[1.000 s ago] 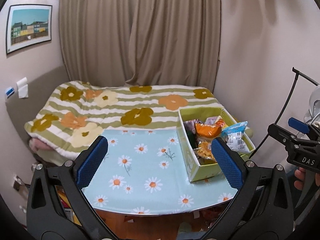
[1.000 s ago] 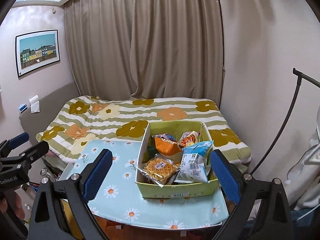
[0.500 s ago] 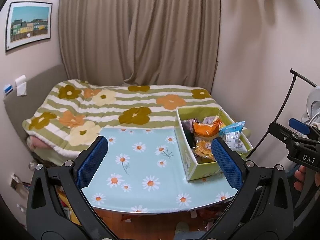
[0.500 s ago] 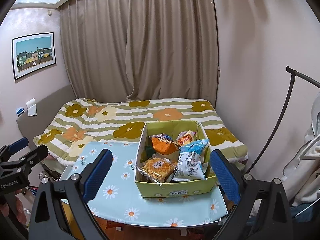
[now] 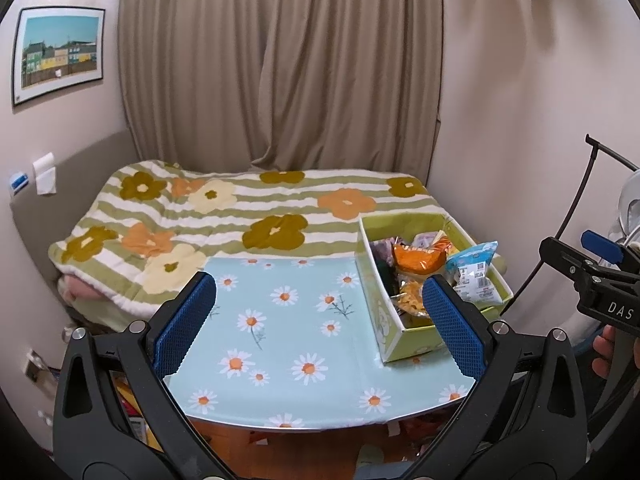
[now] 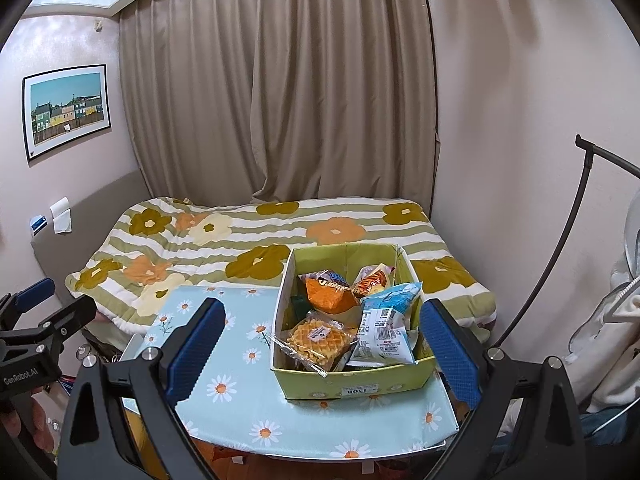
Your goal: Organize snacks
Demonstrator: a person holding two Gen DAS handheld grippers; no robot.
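While the left wrist view cuts the green box [image 5: 382,312] off behind its own right finger, most of the contents are hard to read there: an orange bag [image 5: 418,258], a blue-and-white packet [image 5: 474,276] leaning on the far wall, something dark at the left inner side that can't be identified. Right wrist view is clearer. Box sits on the right part of the daisy-print table [image 6: 240,396], open top, packed with snacks: waffle pack [image 6: 318,336] in clear wrap at front left, its edge hanging over the front rim; blue-and-white packet [image 6: 386,326] front right, tilted; orange bag [image 6: 328,294] behind; small orange-and-white wrapper [image 6: 372,280] at the back. Dark green item low on the left inside, mostly hidden. Label on the box front is too small to read fully. Left gripper [image 5: 318,322] is spread wide, nothing between the blue pads, held above the near table edge. Right gripper [image 6: 320,350] likewise spread apart and empty, framing the box without touching it. Rest of the tabletop is bare cloth. Behind the table is a bed with a floral striped quilt [image 6: 256,236]. Floor under the table has clutter, blurred, can't tell what. Part of a hand [image 5: 604,350] shows at the right edge, cropped.
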